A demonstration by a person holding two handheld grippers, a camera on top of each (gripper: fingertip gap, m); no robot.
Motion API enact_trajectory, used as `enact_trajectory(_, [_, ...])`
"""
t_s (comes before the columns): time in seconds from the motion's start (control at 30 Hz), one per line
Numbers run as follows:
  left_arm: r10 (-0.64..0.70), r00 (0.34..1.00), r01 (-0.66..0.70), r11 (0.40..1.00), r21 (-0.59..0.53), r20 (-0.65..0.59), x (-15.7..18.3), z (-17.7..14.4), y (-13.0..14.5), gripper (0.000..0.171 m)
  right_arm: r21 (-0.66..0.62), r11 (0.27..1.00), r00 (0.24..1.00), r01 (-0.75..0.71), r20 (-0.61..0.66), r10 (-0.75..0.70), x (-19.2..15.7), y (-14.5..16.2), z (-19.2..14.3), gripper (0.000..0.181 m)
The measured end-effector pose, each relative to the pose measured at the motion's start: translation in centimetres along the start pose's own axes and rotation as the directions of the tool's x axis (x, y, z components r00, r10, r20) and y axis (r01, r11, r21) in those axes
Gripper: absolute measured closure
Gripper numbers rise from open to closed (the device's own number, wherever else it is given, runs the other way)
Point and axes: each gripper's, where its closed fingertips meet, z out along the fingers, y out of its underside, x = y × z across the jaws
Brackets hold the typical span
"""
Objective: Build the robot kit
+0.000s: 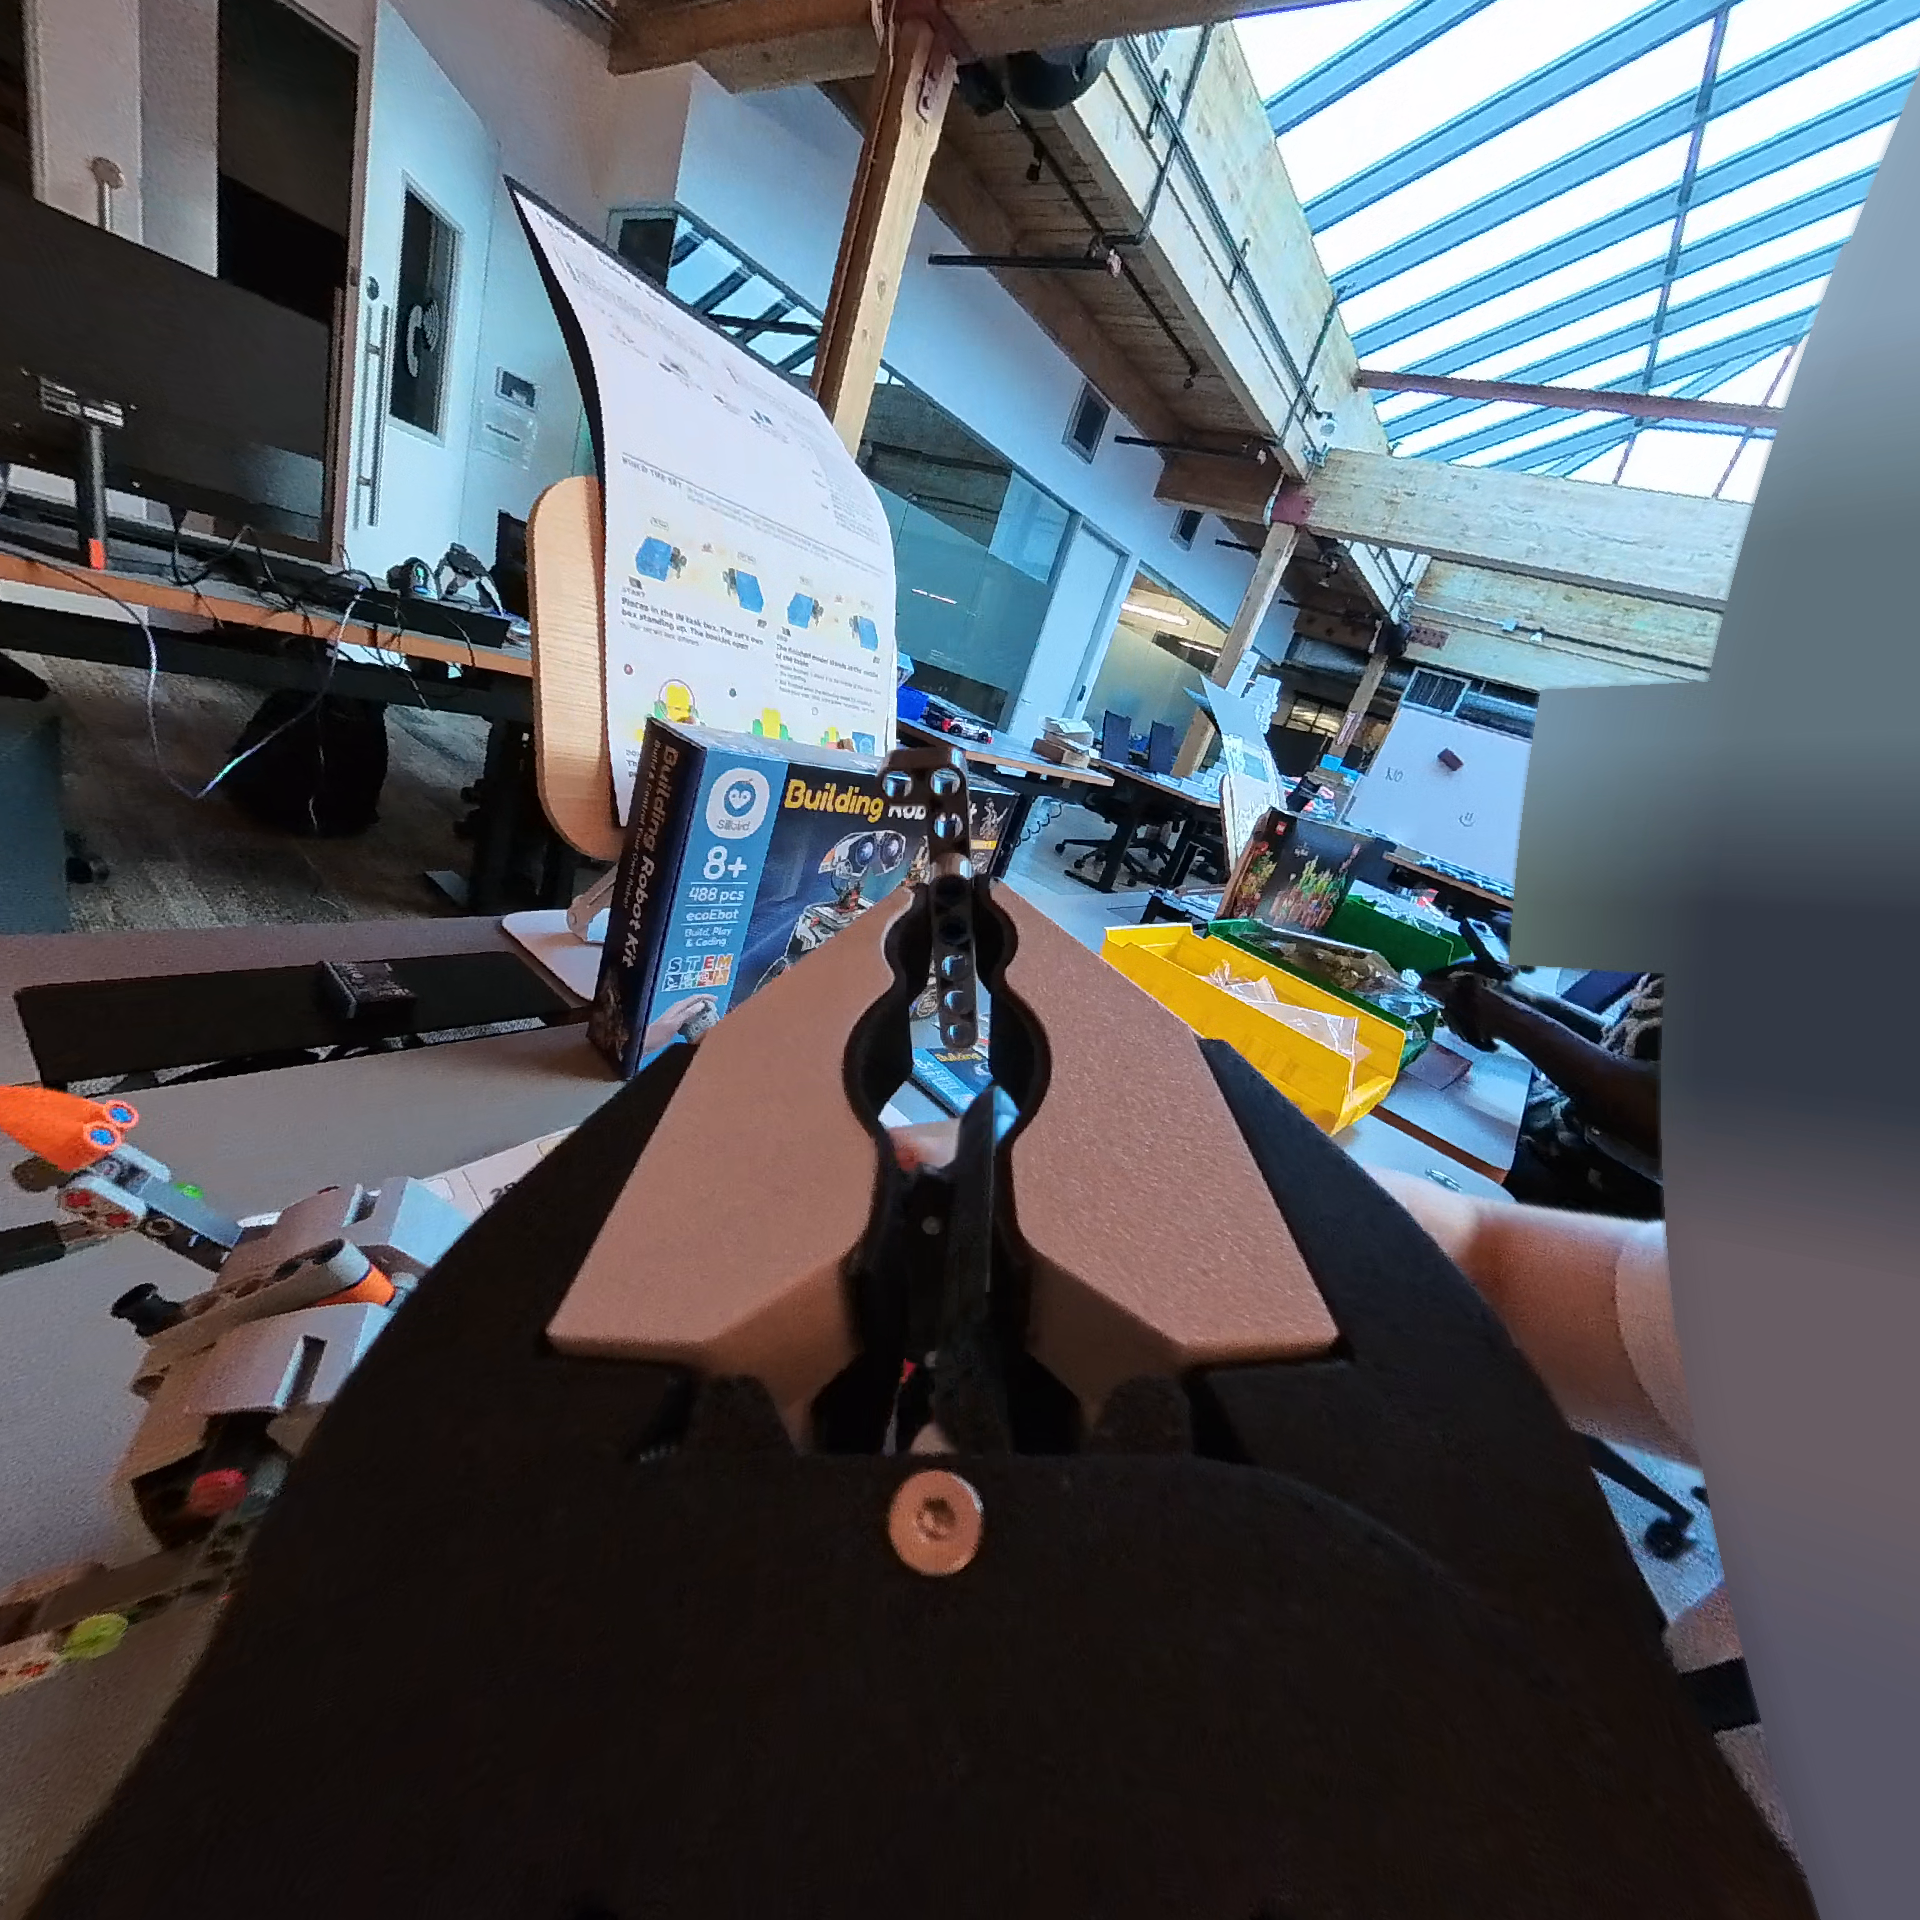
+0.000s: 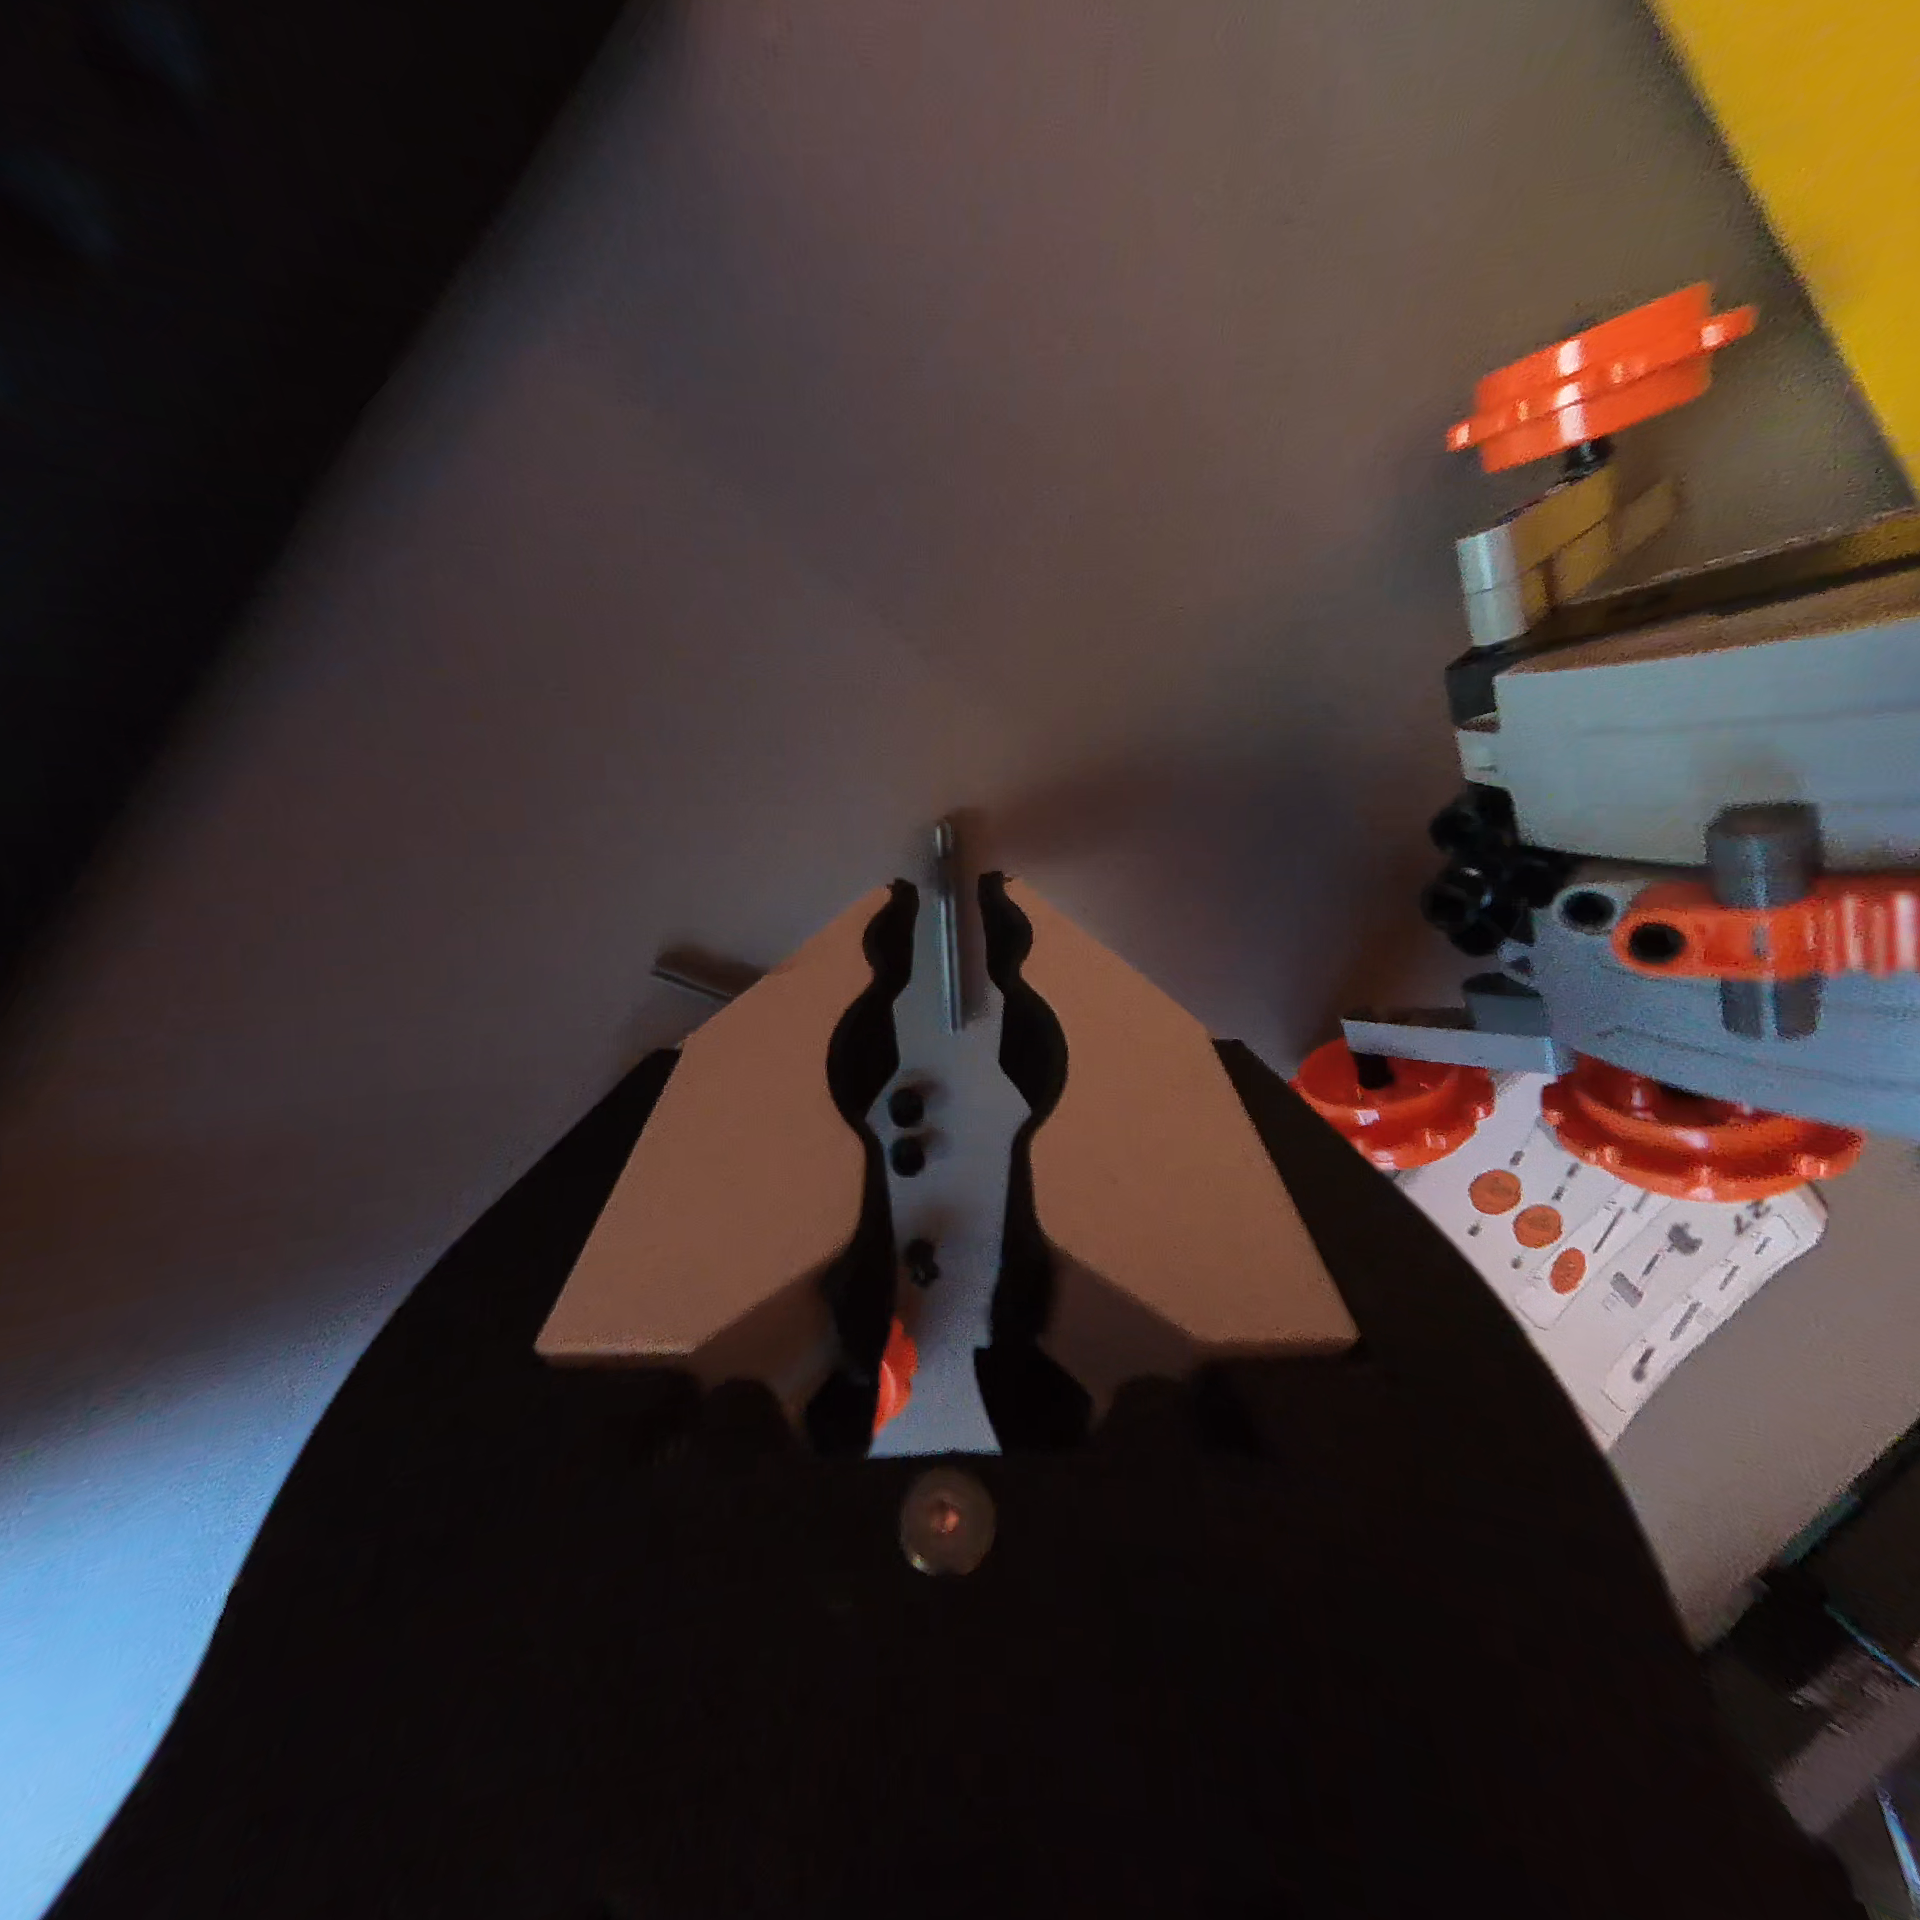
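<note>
My left gripper [image 1: 951, 894] is shut on a black beam with holes [image 1: 948, 894], which stands up past the fingertips above the table. A grey and orange brick model [image 1: 260, 1320] lies to its lower left. My right gripper [image 2: 948, 883] points down at the grey table [image 2: 831, 520], its jaws a little apart around a thin grey axle [image 2: 945, 935] lying on the table; the pads do not seem to touch it. Small black pins [image 2: 906, 1127] and an orange piece [image 2: 894, 1361] lie under the fingers. The model [image 2: 1683, 831] with orange wheels [image 2: 1694, 1143] is to the right.
A kit box [image 1: 748, 904] stands behind the left gripper, with an instruction page on a wooden stand [image 1: 727, 499]. Yellow bin [image 1: 1247, 1018] and green bin [image 1: 1392, 925] are at right. A second axle [image 2: 696, 971] and a parts sheet [image 2: 1621, 1268] lie near the right gripper. A person's arm [image 1: 1538, 1278] is at right. One gripper's finger ends stand about 25 centimeters off the other's.
</note>
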Motion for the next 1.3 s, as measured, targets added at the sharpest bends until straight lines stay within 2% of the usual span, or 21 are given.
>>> enact_trajectory(0.1, [0.005,1.0,-0.005,1.0,0.012,0.007,-0.1,-0.4,-0.3,0.167,-0.075,0.997,0.998,0.027,0.062,-0.022,-0.1,0.3,0.5,0.17])
enact_trajectory(0.23, [-0.009,1.0,0.008,1.0,0.011,0.009,-0.5,-0.4,-0.3,0.167,-0.069,0.998,0.991,0.013,0.132,-0.003,-0.2,-0.4,0.8,0.177])
enact_trajectory(0.33, [-0.024,1.0,0.024,1.0,-0.006,-0.002,-0.5,-0.2,0.1,0.167,-0.08,0.997,0.991,-0.003,0.134,0.014,-0.1,-0.2,0.7,0.177])
enact_trajectory(0.37, [-0.023,1.0,0.023,1.0,-0.008,-0.005,-0.4,-0.3,0.1,0.167,-0.048,0.999,0.991,-0.017,0.13,0.023,-0.2,-0.1,0.1,0.177])
enact_trajectory(0.4, [-0.017,1.0,0.017,1.0,-0.007,-0.004,-0.4,-0.3,0.0,0.166,0.036,0.998,0.994,-0.046,0.102,0.042,0.0,-0.4,-1.0,0.178])
enact_trajectory(0.47, [0.0,1.0,0.0,1.0,-0.006,0.006,-0.5,-0.5,0.1,0.167,0.288,0.946,0.988,-0.151,0.001,0.157,1.4,-0.2,-5.5,0.178])
enact_trajectory(0.5, [0.002,1.0,-0.002,1.0,-0.006,0.007,-0.6,-0.4,0.2,0.167,0.431,0.877,0.963,-0.212,-0.061,0.263,2.7,0.7,-8.7,0.178])
enact_trajectory(0.53, [-0.004,1.0,0.004,1.0,-0.007,0.0,-0.6,-0.3,0.3,0.167,0.576,0.773,0.914,-0.266,-0.103,0.391,4.0,2.4,-12.3,0.178])
enact_trajectory(0.6, [-0.027,0.999,0.026,0.999,-0.025,-0.037,-0.3,0.4,0.8,0.167,0.824,0.48,0.777,-0.301,-0.08,0.624,5.2,7.1,-19.6,0.178])
enact_trajectory(0.63, [-0.033,0.998,0.031,0.999,-0.042,-0.052,-0.1,0.9,1.3,0.167,0.899,0.336,0.712,-0.281,-0.04,0.702,4.8,10.0,-22.6,0.179])
enact_trajectory(0.67, [-0.031,0.998,0.027,0.998,-0.061,-0.061,0.1,1.4,1.7,0.167,0.94,0.226,0.653,-0.257,-0.004,0.758,4.1,12.8,-24.7,0.179])
enact_trajectory(0.7, [-0.021,0.997,0.016,0.997,-0.076,-0.069,0.3,1.8,2.1,0.167,0.96,0.155,0.593,-0.232,0.013,0.805,3.1,15.6,-26.1,0.179])
enact_trajectory(0.77, [0.009,0.997,-0.017,0.995,-0.097,-0.08,0.8,2.7,2.8,0.167,0.983,0.07,0.507,-0.169,0.026,0.861,0.9,19.6,-27.6,0.179])
enact_trajectory(0.83, [0.046,0.994,-0.056,0.993,-0.104,-0.098,1.2,3.5,3.4,0.167,0.99,-0.001,0.441,-0.142,0.064,0.895,-0.6,22.4,-28.1,0.179])
enact_trajectory(0.93, [0.106,0.986,-0.124,0.982,-0.141,-0.131,1.9,5.2,5.2,0.167,0.986,-0.121,0.416,-0.116,0.159,0.895,-1.6,24.0,-28.4,0.179])
enact_trajectory(1.03, [0.15,0.983,-0.168,0.969,-0.183,-0.109,1.3,7.3,7.5,0.167,0.971,-0.213,0.372,-0.109,0.239,0.897,-0.7,25.0,-27.6,0.179])
enact_trajectory(1.13, [0.094,0.987,-0.114,0.981,-0.155,-0.128,1.2,9.2,8.7,0.167,0.931,-0.348,0.434,-0.111,0.36,0.826,0.8,23.9,-27.6,0.178])
enact_trajectory(1.23, [-0.023,0.985,0.0,0.992,-0.129,-0.171,1.1,11.0,9.7,0.167,0.863,-0.493,0.516,-0.106,0.472,0.715,2.7,22.1,-28.3,0.179])
enact_trajectory(1.3, [-0.148,0.958,0.12,0.985,-0.125,-0.245,1.9,12.2,10.4,0.167,0.838,-0.529,0.582,-0.135,0.499,0.642,3.2,19.6,-28.9,0.179])
